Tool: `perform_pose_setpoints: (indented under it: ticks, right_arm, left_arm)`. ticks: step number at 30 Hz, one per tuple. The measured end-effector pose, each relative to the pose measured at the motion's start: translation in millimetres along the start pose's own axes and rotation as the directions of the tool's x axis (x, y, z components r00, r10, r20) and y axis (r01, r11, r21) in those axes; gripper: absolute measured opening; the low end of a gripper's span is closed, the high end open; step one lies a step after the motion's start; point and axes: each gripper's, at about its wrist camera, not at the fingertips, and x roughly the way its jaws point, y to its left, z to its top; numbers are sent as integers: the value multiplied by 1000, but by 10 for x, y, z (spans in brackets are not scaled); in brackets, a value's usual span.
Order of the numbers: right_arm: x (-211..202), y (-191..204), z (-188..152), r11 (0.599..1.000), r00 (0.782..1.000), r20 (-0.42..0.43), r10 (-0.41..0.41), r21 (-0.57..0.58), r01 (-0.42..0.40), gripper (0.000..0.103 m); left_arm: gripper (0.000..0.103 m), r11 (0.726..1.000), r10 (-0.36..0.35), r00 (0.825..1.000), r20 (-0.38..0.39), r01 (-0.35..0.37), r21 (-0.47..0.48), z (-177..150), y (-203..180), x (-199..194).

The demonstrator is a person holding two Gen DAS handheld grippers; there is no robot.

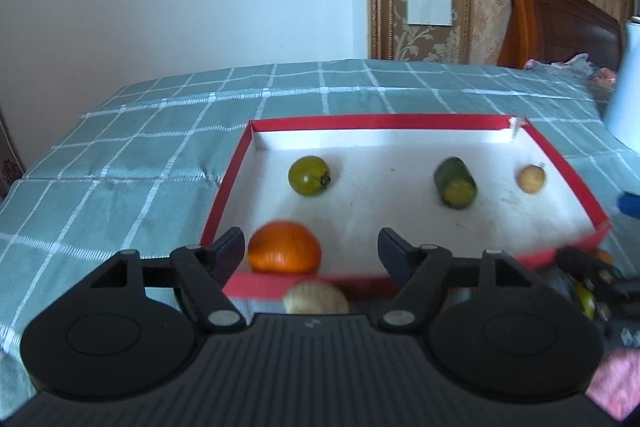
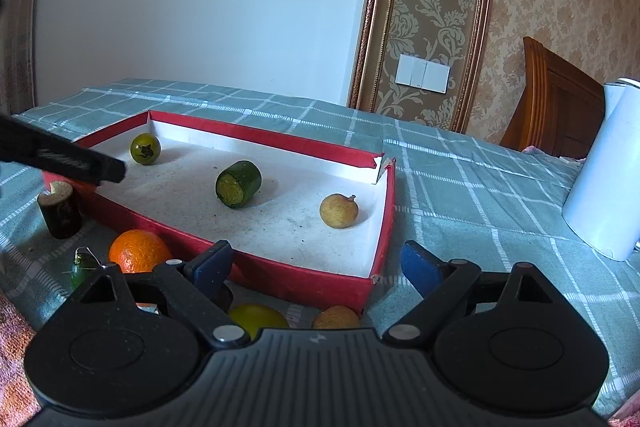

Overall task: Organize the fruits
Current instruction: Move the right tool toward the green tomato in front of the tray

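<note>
Teal cloth checked with white lines covers the whole surface. A tall white container stands on it well to the right of the box. The shallow box is red outside and white inside, with a torn far right corner, and lies flat in front of both grippers.

The left gripper hangs over the box's near left corner. Its jaws are parted and grasp nothing. The right gripper sits just outside the near right corner, spread wide and empty.

An orange, blurred, lies inside the box at the near left corner. It is between the left gripper's two pads, with the left pad just beside it and the right pad clear of it. A second orange rests on the cloth outside the near wall.

Three more pieces sit inside the box, well apart. A green tomato with a dark star-shaped calyx is near the far left corner. A short dark green cylinder, lying on its side, shows a pale cut face. A small tan round fruit with a stub of stem is near the right wall.

Outside the near wall are a dark stub with a pale cut top, standing upright, a yellow fruit and a small tan fruit, both partly hidden by the right gripper. A tiny green piece lies left of the second orange.
</note>
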Motion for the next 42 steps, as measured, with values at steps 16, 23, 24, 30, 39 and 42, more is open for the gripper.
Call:
perform_pose_setpoints:
  ticks: [16,23,24,30,39,42]
  right_arm:
    - [-10,-52,-1,999,1000,2,-4,36,4,92]
    - [-92,-386,-5,984,1000,12,-2,177,0,92]
    - [-111,-440,-29,980,1000,2,8,197,-8,92]
    - [-268,-629,-200,960,995,-51,89,269,-72,92]
    - [-262,-304,-248,969,977,-83,195,168,-179,75]
    - [-239,-230,-223,970,975,-87,203,150,-189,68]
  left_arm:
    - [93,999,-42,999,-18,42,28,-516,41,-307]
    - [103,996,-61,996,-64,57,-61,-576,236,-181]
    - [103,996,-59,996,-68,55,-64,-575,240,-175]
    - [103,998,-46,996,-75,43,-47,-575,211,-170]
    - [103,998,-46,996,-75,43,-47,-575,208,-171]
    - [103,998,-47,996,-75,43,-48,-576,210,-172]
